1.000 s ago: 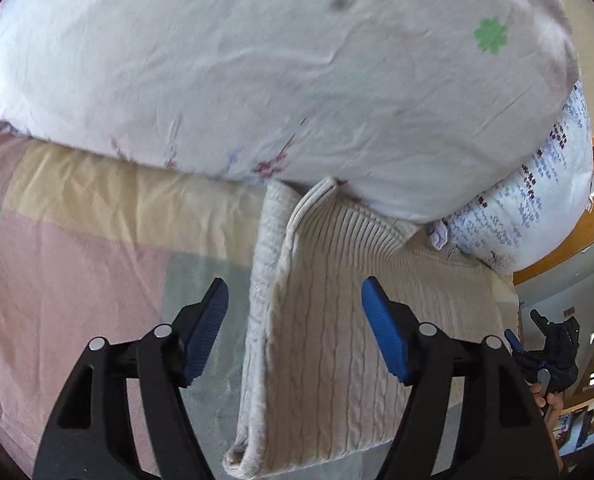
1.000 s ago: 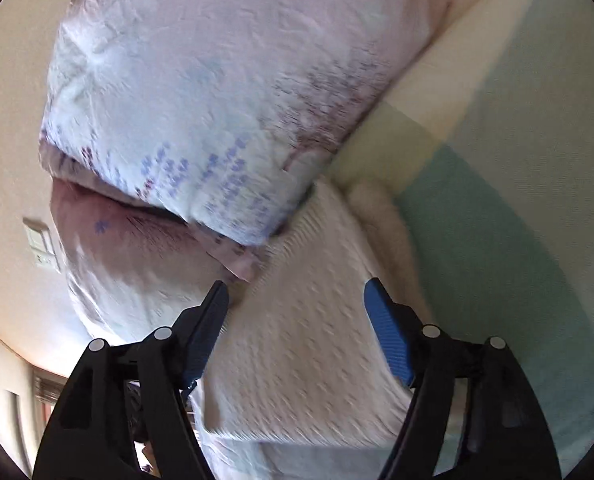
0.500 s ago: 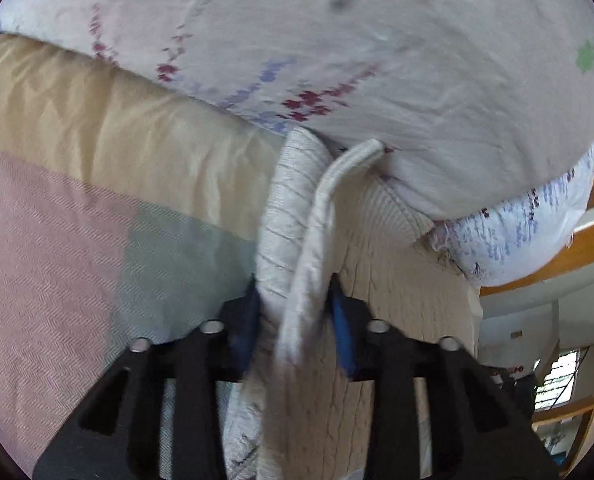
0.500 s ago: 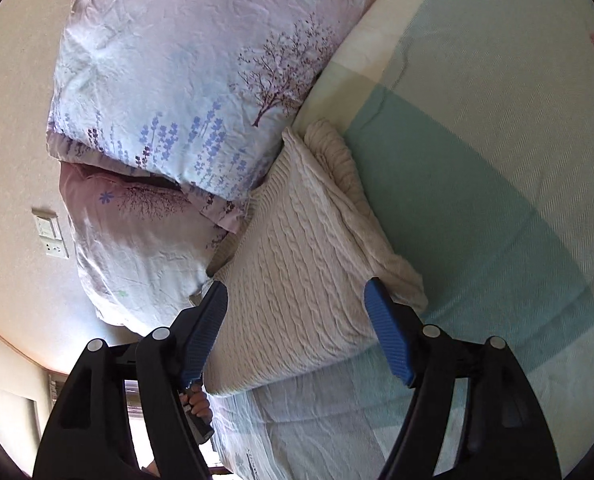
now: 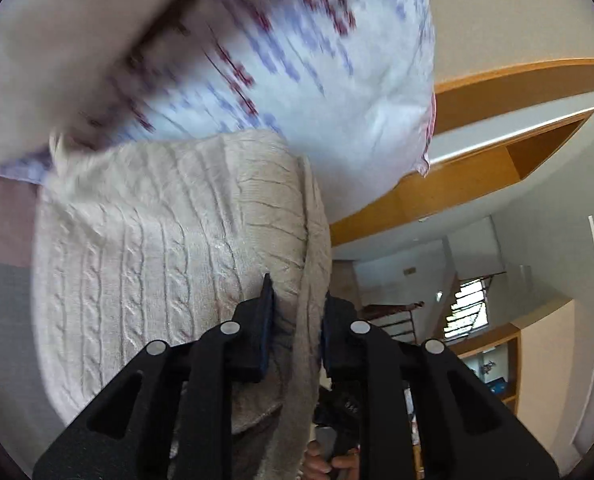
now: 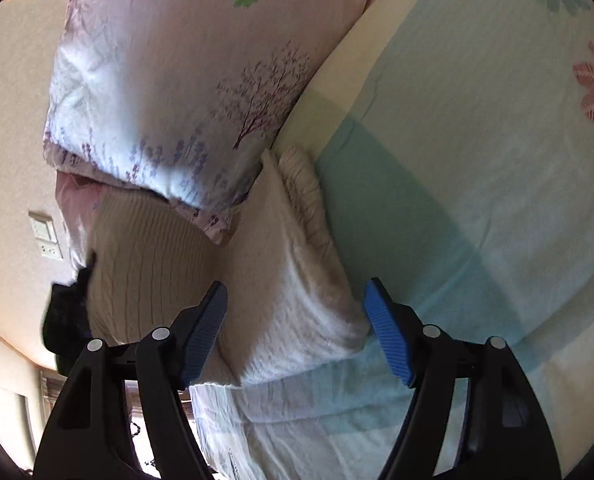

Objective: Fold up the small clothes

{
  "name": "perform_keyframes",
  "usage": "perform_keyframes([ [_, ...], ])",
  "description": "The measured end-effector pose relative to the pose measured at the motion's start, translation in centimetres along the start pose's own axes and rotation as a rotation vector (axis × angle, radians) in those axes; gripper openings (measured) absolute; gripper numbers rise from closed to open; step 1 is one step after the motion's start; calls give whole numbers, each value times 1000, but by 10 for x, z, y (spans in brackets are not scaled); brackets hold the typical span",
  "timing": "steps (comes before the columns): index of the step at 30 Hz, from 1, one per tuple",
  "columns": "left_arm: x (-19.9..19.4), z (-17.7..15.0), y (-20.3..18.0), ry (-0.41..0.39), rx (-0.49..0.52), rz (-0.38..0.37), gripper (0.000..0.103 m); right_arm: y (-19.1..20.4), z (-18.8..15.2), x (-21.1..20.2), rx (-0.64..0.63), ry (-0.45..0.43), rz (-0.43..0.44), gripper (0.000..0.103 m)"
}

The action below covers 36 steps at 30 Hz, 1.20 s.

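A cream cable-knit sweater (image 5: 169, 248) lies folded on the bed against the pillows. My left gripper (image 5: 297, 320) is shut on the sweater's edge and holds that part raised and bent over. In the right wrist view the sweater (image 6: 289, 280) lies ahead, its lifted part at the left with the left gripper (image 6: 69, 312) dark beside it. My right gripper (image 6: 295, 320) is open and empty, its fingers to either side of the sweater's near end, above it.
Floral pillows (image 6: 185, 80) are stacked at the head of the bed, touching the sweater. The checked bedsheet (image 6: 477, 160) spreads to the right. A wooden frame (image 5: 477, 152) and a wall (image 6: 9, 120) lie beyond the pillows.
My left gripper closed on the sweater's edge and has swung it up and over toward the right. My right gripper has pulled back a little and stays open.
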<state>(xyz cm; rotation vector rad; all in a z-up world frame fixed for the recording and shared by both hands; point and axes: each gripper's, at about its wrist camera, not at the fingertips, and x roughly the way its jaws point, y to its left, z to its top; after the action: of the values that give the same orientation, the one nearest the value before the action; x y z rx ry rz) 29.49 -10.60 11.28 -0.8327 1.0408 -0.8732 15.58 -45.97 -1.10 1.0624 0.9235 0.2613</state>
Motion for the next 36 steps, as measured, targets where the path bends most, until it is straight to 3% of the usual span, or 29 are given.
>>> perform_keyframes([
  [1, 33, -1, 1, 62, -46, -42, 42, -2, 4, -1, -5, -10, -16, 73],
  [3, 76, -8, 9, 162, -180, -140, 45, -7, 15, -7, -8, -30, -59, 73],
  [5, 85, -13, 10, 179, -198, -190, 52, -14, 24, -18, 4, -56, -78, 73],
  [8, 52, -8, 10, 92, -45, -31, 72, -24, 38, -35, 21, -82, -96, 80],
  [10, 17, -6, 25, 36, 1, 76, 76, -26, 47, -35, 32, -61, -76, 90],
  [12, -10, -6, 41, -6, 42, 237, 78, -24, 58, -23, 26, -4, -44, 95],
  [15, -29, -13, 66, 2, 70, 408, 78, -11, 69, 4, 0, 88, -10, 95],
  [19, -20, -26, 88, 45, 82, 497, 78, 7, 68, 48, -33, 206, 8, 95],
  [23, -1, -35, 109, 93, 21, 470, 80, 19, 65, 83, -82, 298, -35, 97],
  [25, 6, -36, 115, 98, 15, 444, 80, 28, 63, 90, -122, 300, -26, 90],
  [26, 7, -37, 114, 82, 21, 429, 81, 30, 62, 94, -130, 312, -27, 64],
  [27, 12, -36, 114, 77, 18, 407, 77, 31, 59, 100, -136, 333, -34, 46],
  [28, 15, -34, 114, 67, 7, 397, 73, 31, 57, 105, -135, 339, -42, 45],
  [29, 17, -33, 116, 54, -4, 381, 57, 32, 54, 105, -125, 326, -21, 40],
  [30, 21, -32, 118, 49, -24, 358, 52, 34, 52, 103, -117, 319, 2, 38],
  [31, 18, -31, 120, 37, -48, 314, 39, 38, 47, 99, -107, 310, 44, 37],
  [33, 3, -32, 115, 31, -39, 246, 36, 53, 36, 95, -108, 315, 115, 36],
  [36, -44, -41, 90, -11, 81, 258, 36, 78, 12, 99, -166, 352, 151, 35],
])
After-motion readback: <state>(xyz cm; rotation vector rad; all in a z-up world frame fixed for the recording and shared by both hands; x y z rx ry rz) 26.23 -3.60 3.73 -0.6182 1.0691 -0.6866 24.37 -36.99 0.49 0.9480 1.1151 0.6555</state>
